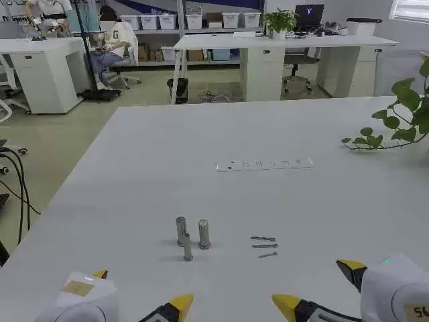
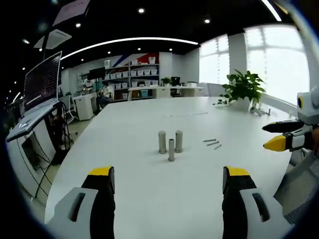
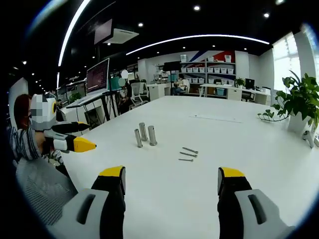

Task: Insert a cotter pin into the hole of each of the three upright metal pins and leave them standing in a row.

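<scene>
White table [image 1: 134, 174] runs ahead of left claw [image 1: 141, 288] and right claw [image 1: 317, 285]. Power strip [image 1: 264, 164] lies flat on it, well ahead, slightly nearer the right claw's line. Trailing plant [image 1: 402, 114] sits ahead-right of the right claw at the table edge, stems resting on the top. Black cables [image 1: 17, 188] hang left of the left claw, off the table. Monitor [image 2: 42, 79] on a stand is also on the left claw's left. Far ahead, past the table: white desks [image 1: 281, 43], one with a potted plant [image 1: 280, 22] and a dark screen [image 1: 309, 15]; bins [image 1: 231, 19] on shelving behind; seated person [image 1: 114, 47] far ahead-left.
</scene>
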